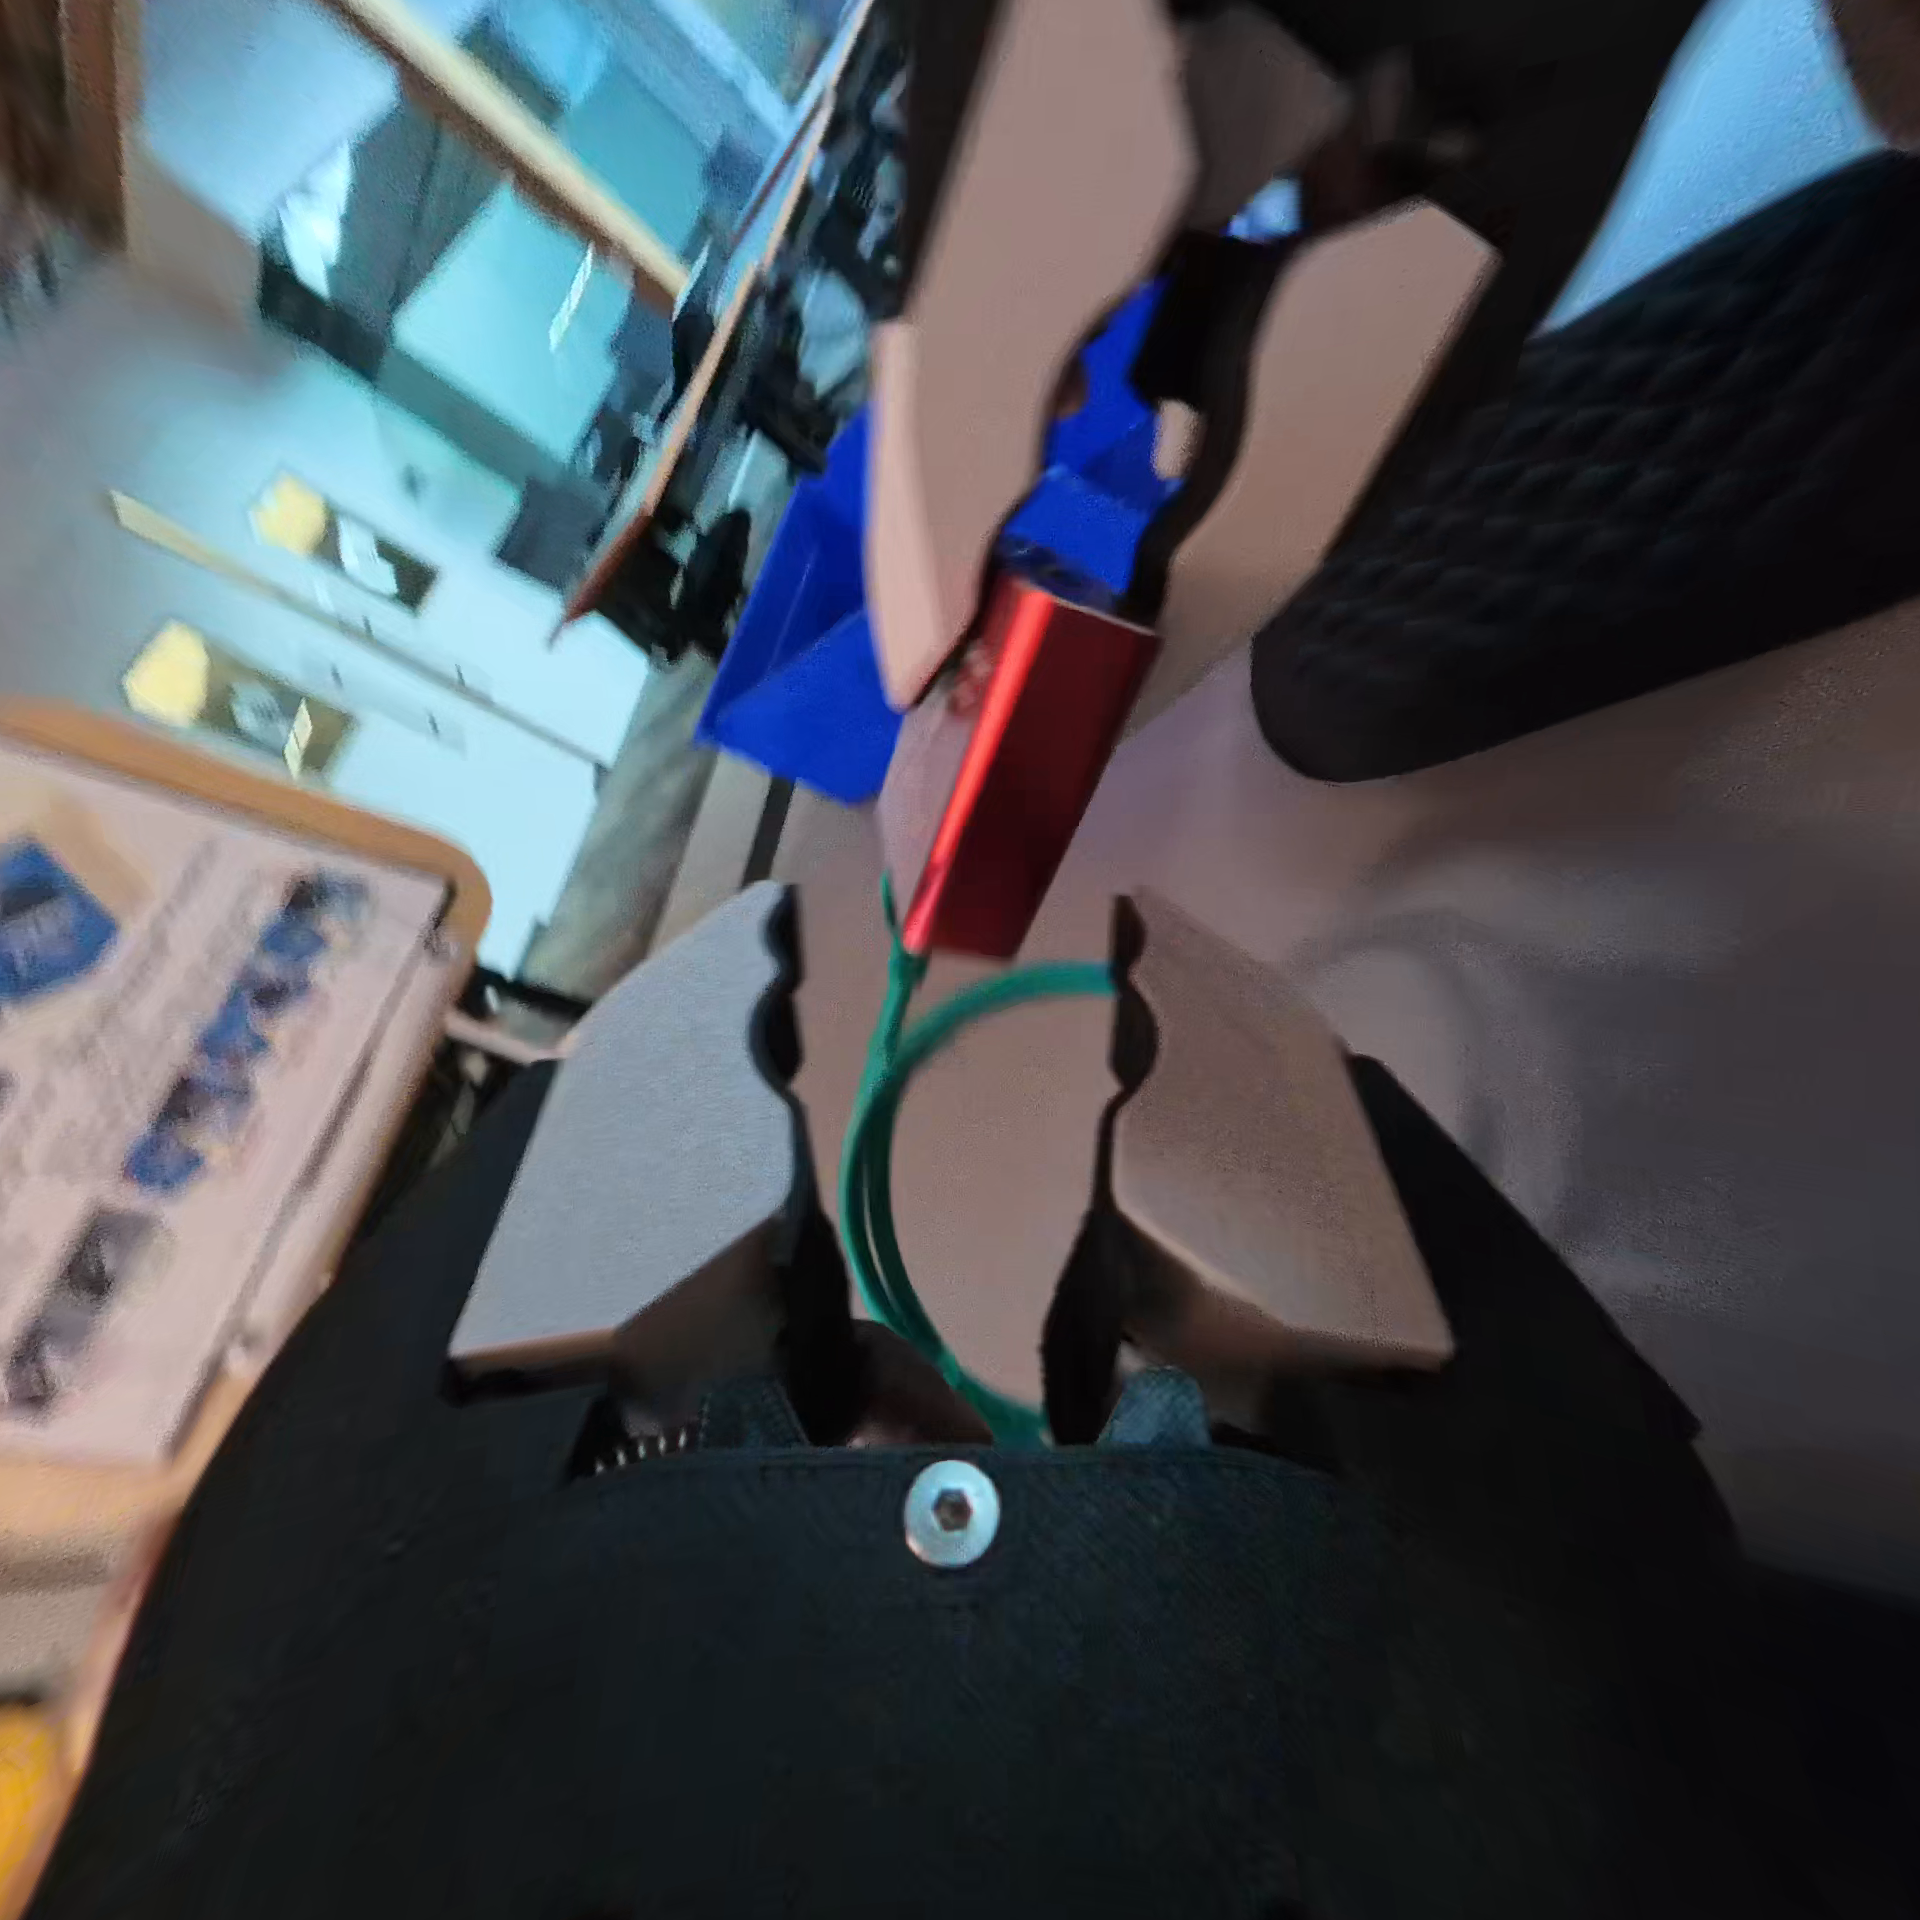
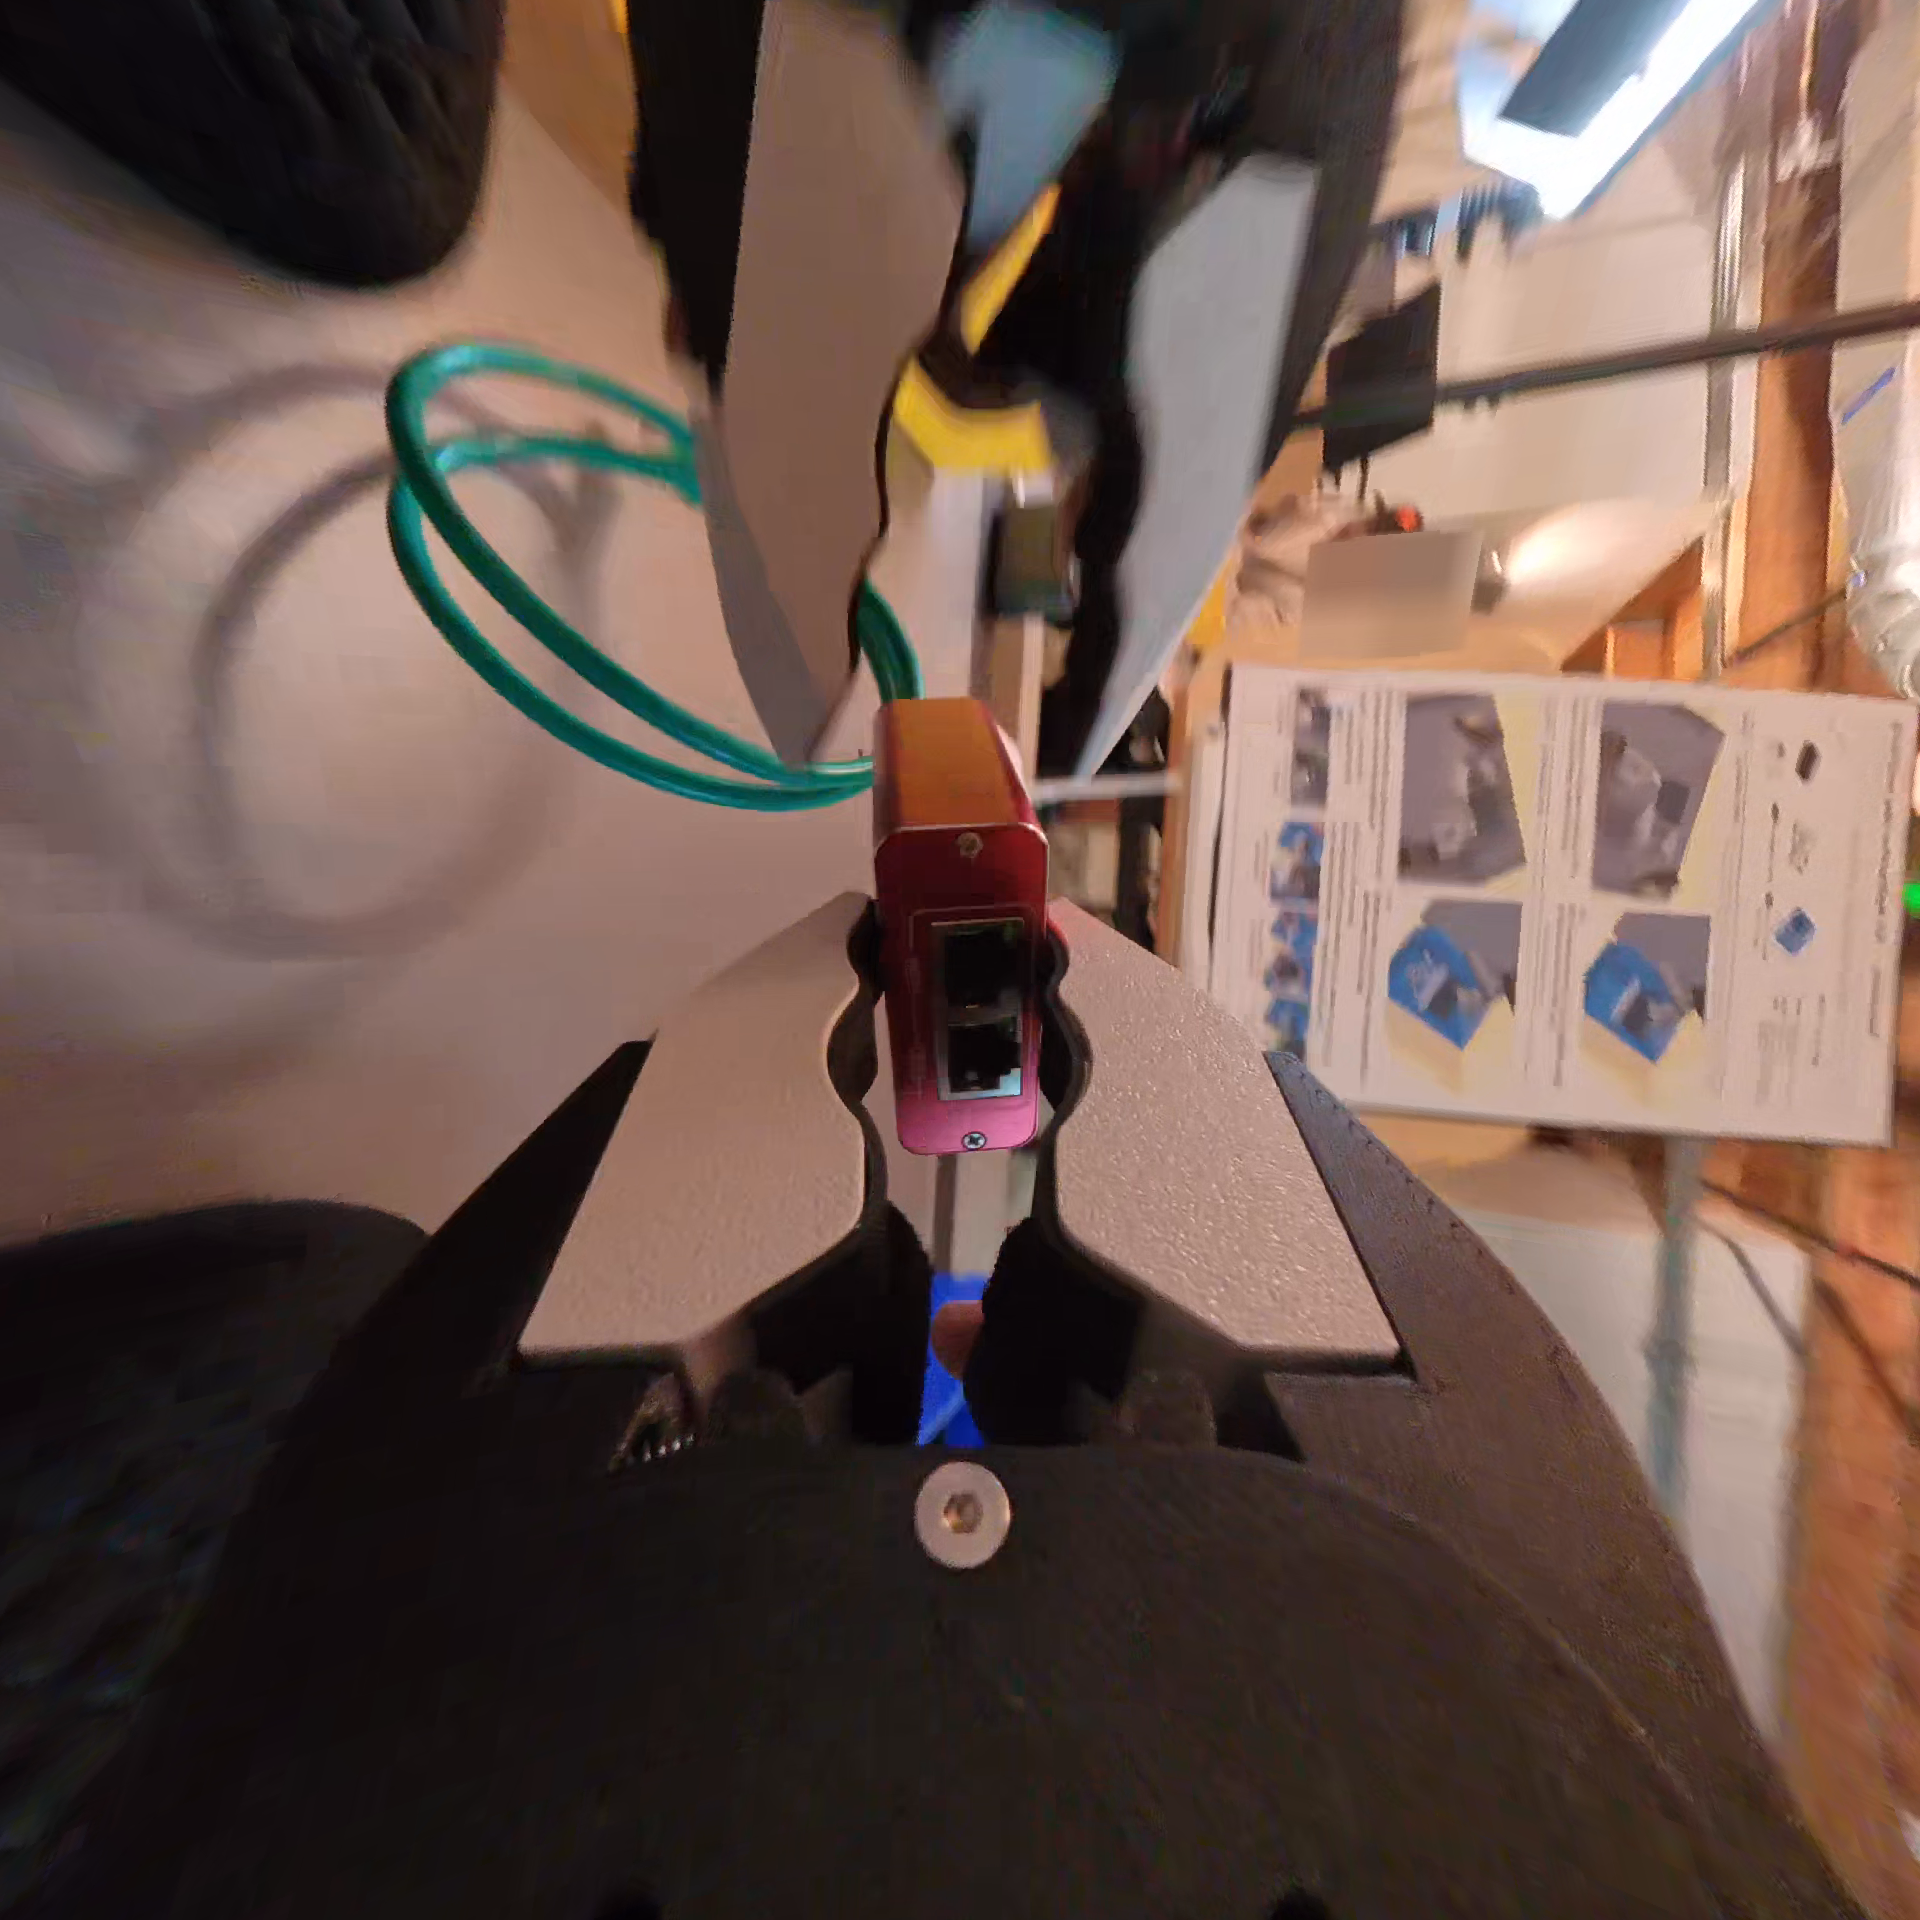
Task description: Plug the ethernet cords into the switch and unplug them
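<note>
Two green cord loops (image 1: pixel 883 1122) between the left gripper's (image 1: pixel 956 925) parted jaws, red switch (image 2: pixel 961 935) in the right gripper's (image 2: pixel 961 940) clamped jaws.

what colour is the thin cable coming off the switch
Green cable, looped beside the red switch; clearest in the right wrist view.

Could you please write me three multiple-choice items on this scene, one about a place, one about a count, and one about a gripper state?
1. Where is the red switch?
A. Between the right gripper's fingers
B. Lying in the blue bin
C. Lying on the printed sheet

2. How many ports show on the switch's end that faces the right wrist camera?
A. One
B. Two
C. Four

3. How does the left gripper stand?
A. Shut on the switch
B. Shut on the green cord
C. Open

Key: 1 A, the right gripper clamps both its sides; 2 B, two empty ports sit stacked; 3 C, its fingers stand apart, with the green cord looping between them.
</note>
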`<state>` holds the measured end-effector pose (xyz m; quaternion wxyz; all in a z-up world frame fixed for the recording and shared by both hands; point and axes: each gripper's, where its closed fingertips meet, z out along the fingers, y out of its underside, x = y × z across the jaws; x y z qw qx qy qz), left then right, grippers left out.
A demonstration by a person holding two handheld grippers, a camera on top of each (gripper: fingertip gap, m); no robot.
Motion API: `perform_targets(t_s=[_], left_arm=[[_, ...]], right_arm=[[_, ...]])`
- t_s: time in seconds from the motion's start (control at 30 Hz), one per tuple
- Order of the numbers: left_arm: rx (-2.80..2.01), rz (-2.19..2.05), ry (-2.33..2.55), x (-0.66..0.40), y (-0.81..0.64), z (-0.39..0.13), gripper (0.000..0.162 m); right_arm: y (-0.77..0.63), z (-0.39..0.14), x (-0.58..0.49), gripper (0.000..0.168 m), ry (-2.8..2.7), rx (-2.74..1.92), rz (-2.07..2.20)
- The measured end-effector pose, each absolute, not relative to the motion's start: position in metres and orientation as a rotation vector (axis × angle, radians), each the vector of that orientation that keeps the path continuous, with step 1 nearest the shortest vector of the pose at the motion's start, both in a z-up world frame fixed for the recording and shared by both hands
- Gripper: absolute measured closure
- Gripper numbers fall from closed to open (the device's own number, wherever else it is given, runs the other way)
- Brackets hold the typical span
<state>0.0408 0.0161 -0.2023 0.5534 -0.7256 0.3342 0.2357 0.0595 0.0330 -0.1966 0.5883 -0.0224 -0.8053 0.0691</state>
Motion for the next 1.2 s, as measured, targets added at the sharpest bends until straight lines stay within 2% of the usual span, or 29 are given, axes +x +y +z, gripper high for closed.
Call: perform_targets(t_s=[0.07,0.13,0.3,0.53,0.73,0.97,1.2], left_arm=[[-1.773,0.527,0.574,0.022,0.001,-0.19,0.085],[-1.74,0.458,0.344,0.006,-0.022,-0.171,0.079],[-1.682,0.442,-0.075,-0.039,-0.089,-0.148,0.078],[-1.665,0.564,-0.216,-0.068,-0.142,-0.148,0.083],[-1.723,0.527,-0.242,-0.07,-0.15,-0.162,0.081],[-1.776,0.502,-0.238,-0.07,-0.152,-0.174,0.077],[-1.78,0.524,-0.247,-0.071,-0.16,-0.171,0.077]], right_arm=[[0.054,-0.205,0.053,0.141,-1.836,-0.129,0.011],[0.073,-0.215,0.049,0.141,-1.794,-0.244,-0.111],[0.073,-0.263,0.051,0.141,-1.869,-0.359,-0.209],[0.054,-0.301,0.057,0.141,-1.956,-0.388,-0.208],[0.054,-0.314,0.063,0.134,-2.043,-0.488,-0.146],[0.045,-0.317,0.072,0.126,-2.288,-0.672,0.161],[0.038,-0.317,0.075,0.126,-2.428,-0.895,0.428]])
